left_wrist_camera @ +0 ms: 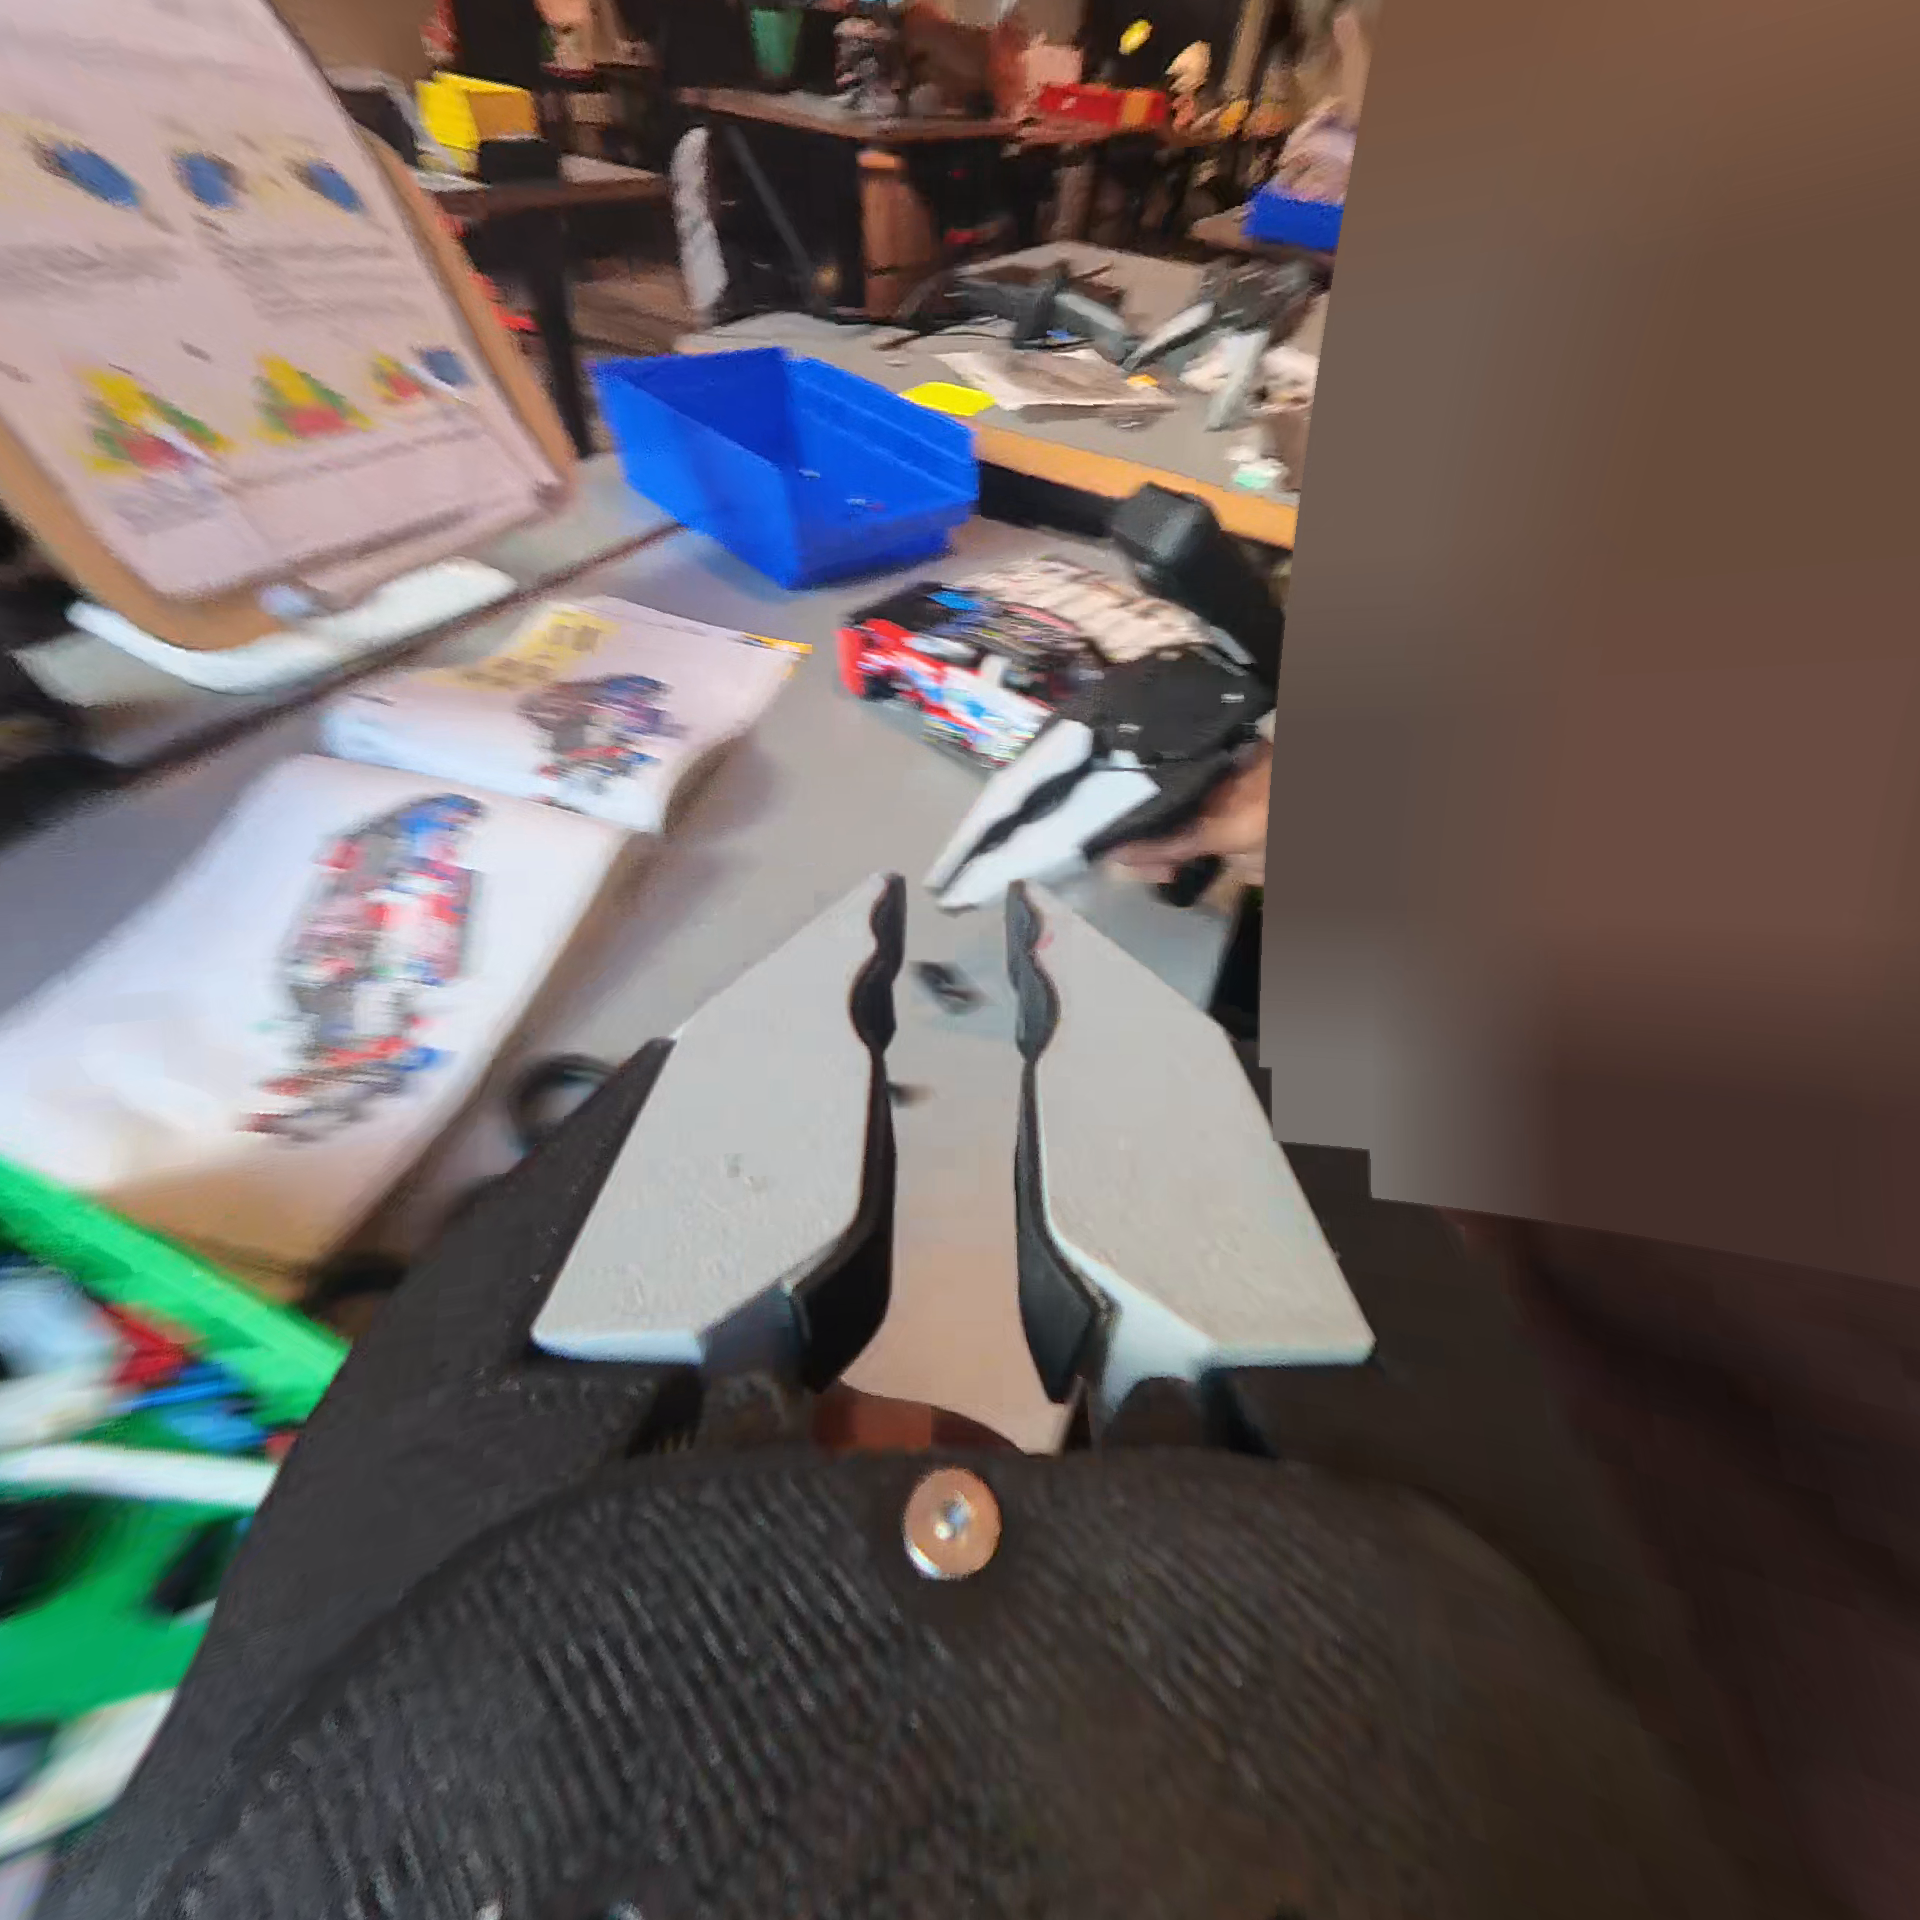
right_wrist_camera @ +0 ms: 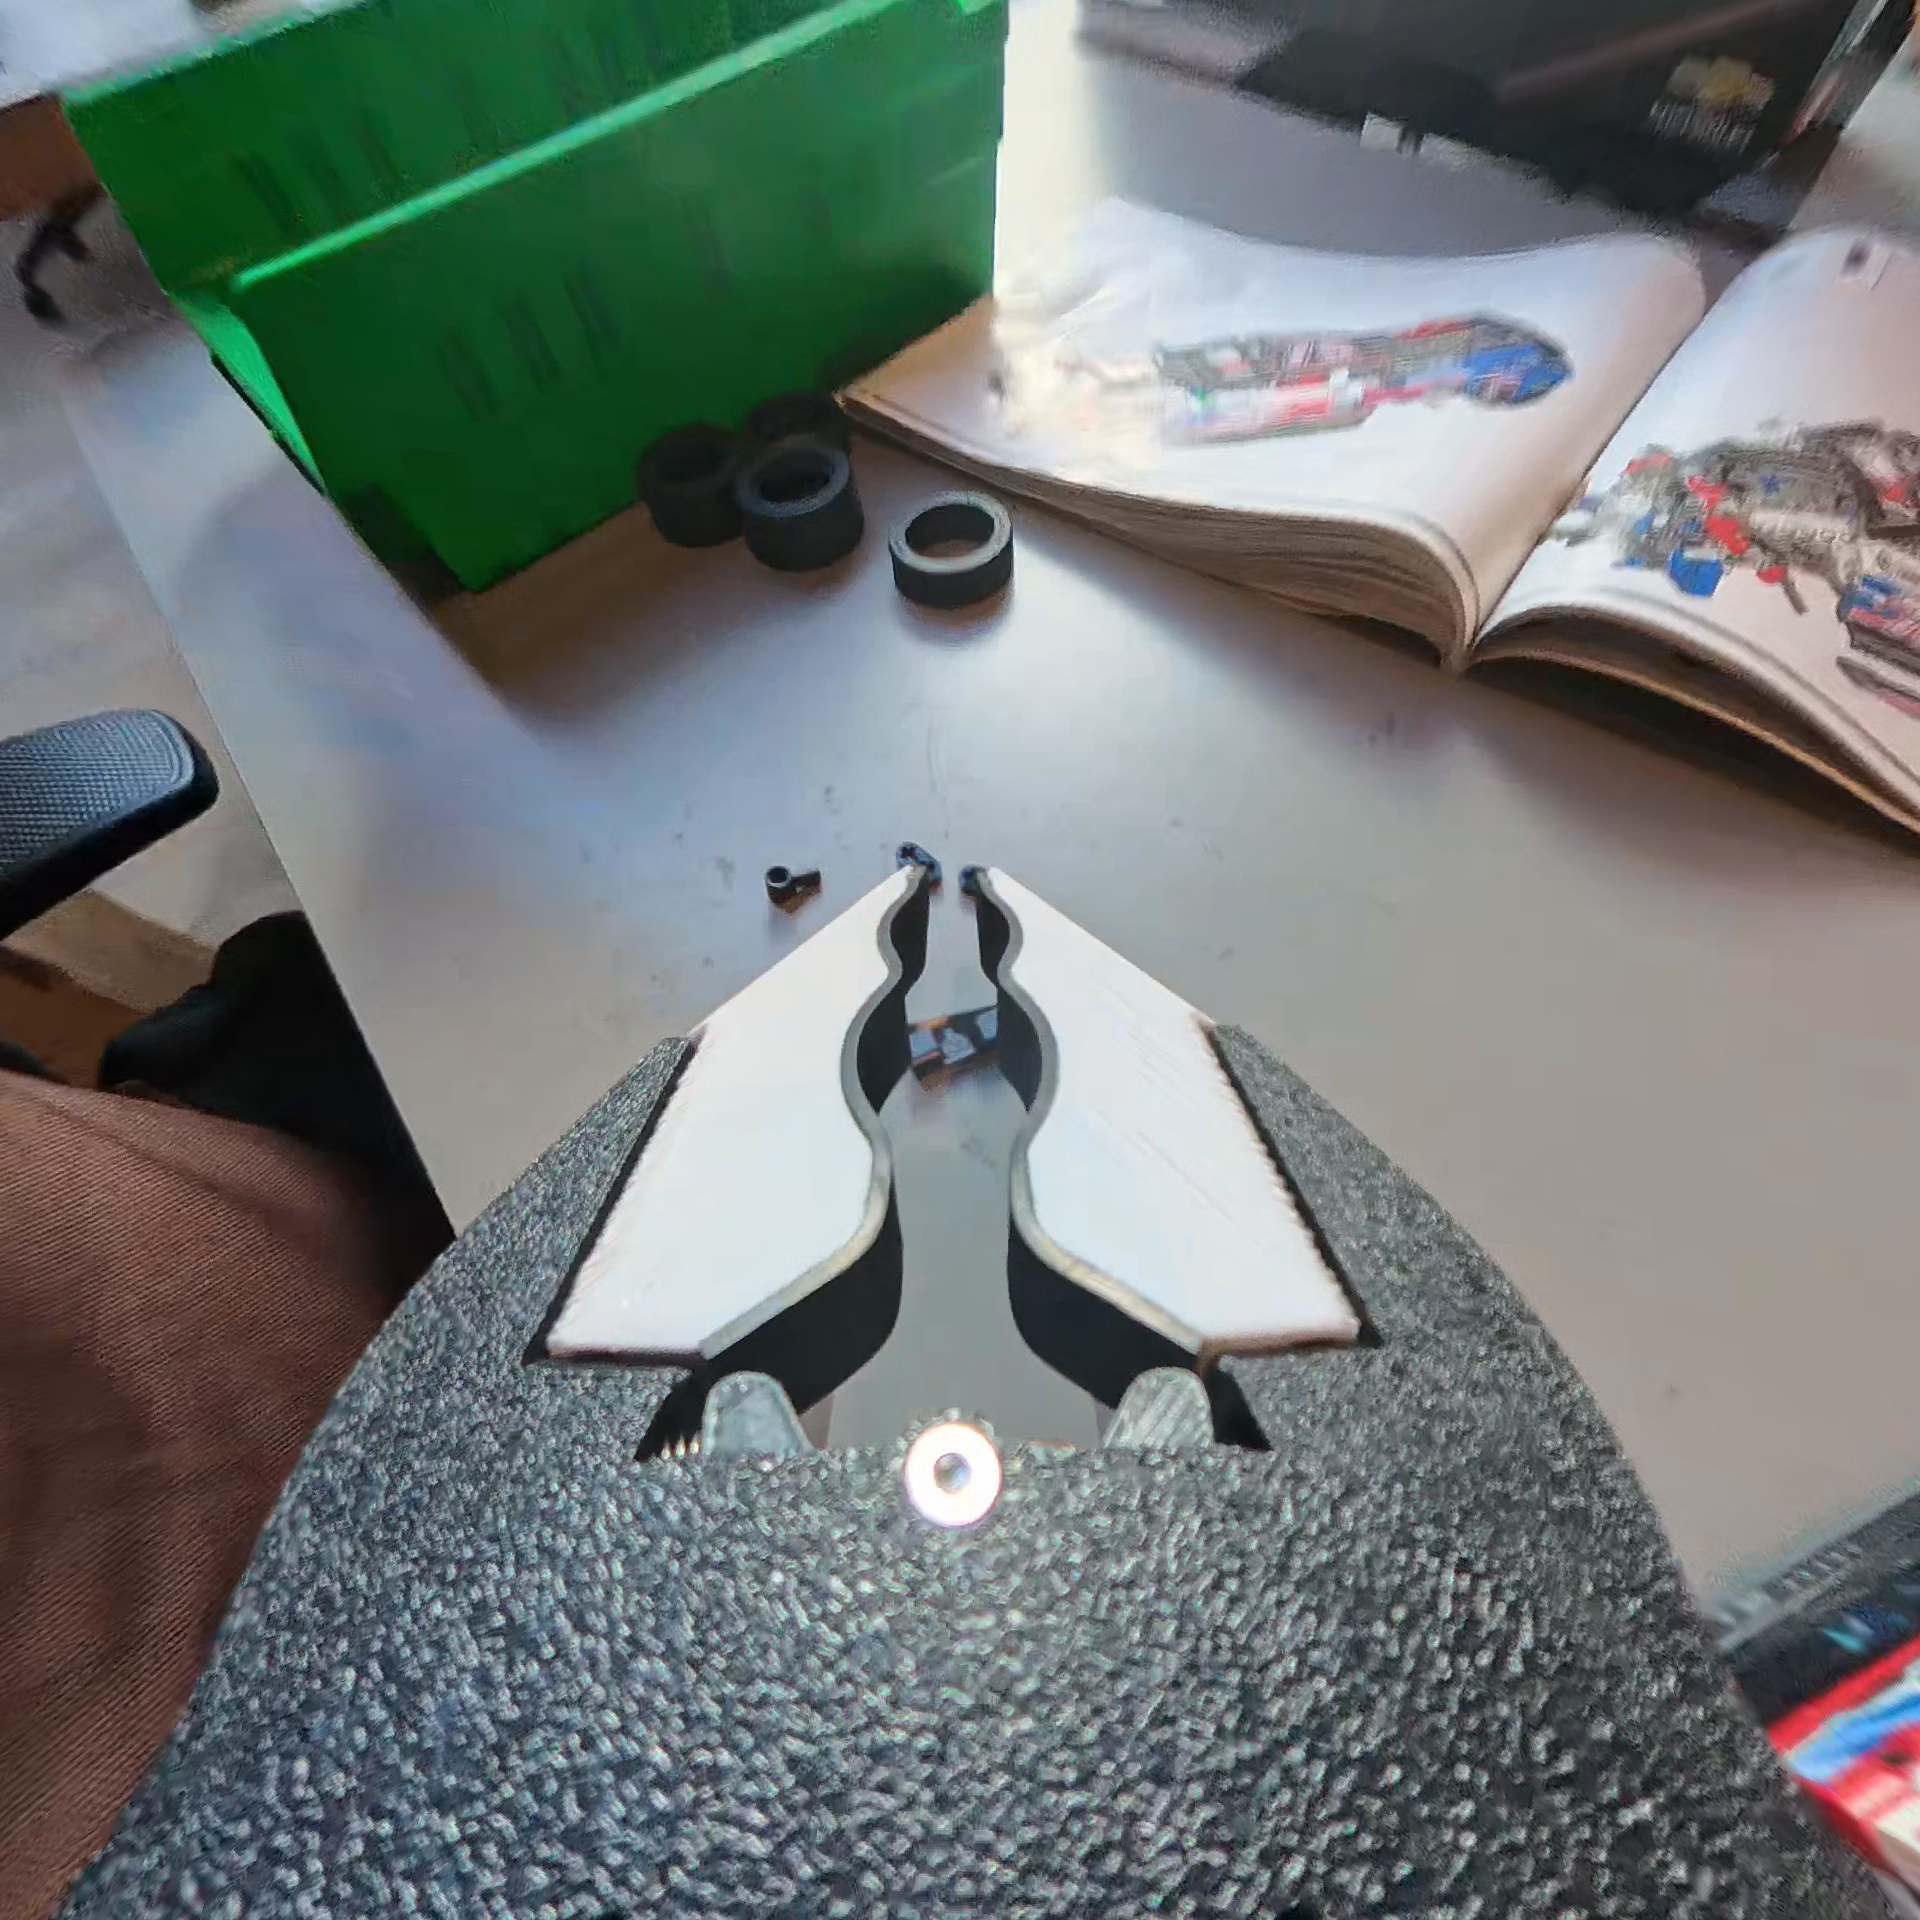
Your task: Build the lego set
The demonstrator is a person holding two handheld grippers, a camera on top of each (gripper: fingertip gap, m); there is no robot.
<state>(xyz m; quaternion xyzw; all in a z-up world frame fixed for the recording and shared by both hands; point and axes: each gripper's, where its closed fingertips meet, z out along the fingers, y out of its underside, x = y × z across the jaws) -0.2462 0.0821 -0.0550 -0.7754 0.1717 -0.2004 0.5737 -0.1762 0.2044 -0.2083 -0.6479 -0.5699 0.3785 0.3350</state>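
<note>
Two grippers, both parted and empty: my right gripper (right_wrist_camera: 948, 881) is hovering over small black pieces (right_wrist_camera: 948, 1039), tires (right_wrist_camera: 800, 499) at eleven o'clock, my left gripper (left_wrist_camera: 954, 914) waiting.

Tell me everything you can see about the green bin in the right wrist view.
The green bin looks like hard plastic, with ribbed, slotted walls and a raised rim. It stands upright on the pale table, at its far left. Black rubber tyres lie against its near corner; an open instruction book lies to its right. Its inside is hidden here.

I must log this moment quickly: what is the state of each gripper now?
Left gripper: open, holding nothing.
Right gripper: open, holding nothing; small black lego piece lies on the table between its fingers.
</note>
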